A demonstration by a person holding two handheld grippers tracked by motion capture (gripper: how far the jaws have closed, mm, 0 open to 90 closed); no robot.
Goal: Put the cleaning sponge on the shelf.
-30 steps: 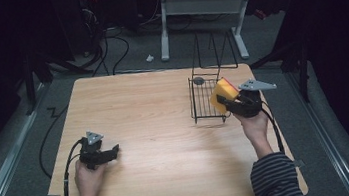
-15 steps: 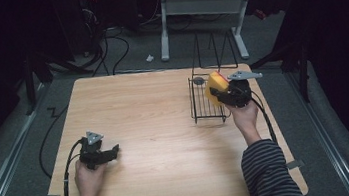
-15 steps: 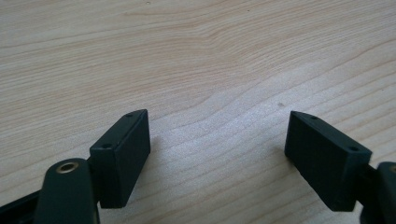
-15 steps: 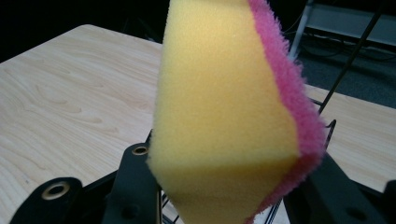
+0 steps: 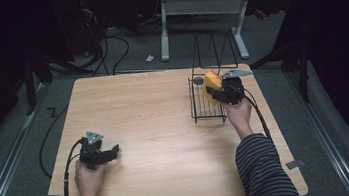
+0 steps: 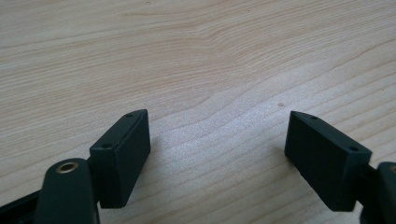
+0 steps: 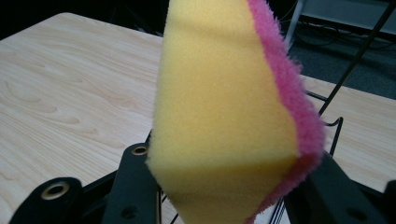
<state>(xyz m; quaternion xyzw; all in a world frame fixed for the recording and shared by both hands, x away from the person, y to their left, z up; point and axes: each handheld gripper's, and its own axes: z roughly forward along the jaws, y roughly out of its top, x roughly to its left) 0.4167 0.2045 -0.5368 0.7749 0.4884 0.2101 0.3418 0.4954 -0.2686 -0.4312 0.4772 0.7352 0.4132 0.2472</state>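
Observation:
A yellow sponge (image 5: pixel 210 82) with a pink scouring face (image 7: pixel 285 84) is clamped between the jaws of my right gripper (image 5: pixel 215 91). In the high view that gripper hovers over a black wire basket (image 5: pixel 203 108) at the table's right side. In the right gripper view the sponge (image 7: pixel 219 107) stands upright between the black jaws, with basket wires behind it. My left gripper (image 5: pixel 112 150) rests at the table's front left, held by a hand. Its jaws (image 6: pixel 217 158) stand wide apart over bare wood with nothing between them.
The wooden table (image 5: pixel 146 126) has free room across its middle and left. A small dark round object (image 5: pixel 198 81) lies at the basket's far corner. The basket's tall wire handle (image 5: pixel 214 48) rises behind. Cables and a white desk frame (image 5: pixel 199 4) lie on the floor beyond.
My right gripper has carried the sponge leftward and slightly down, from beside the basket's right edge to over the basket. The left gripper has stayed put.

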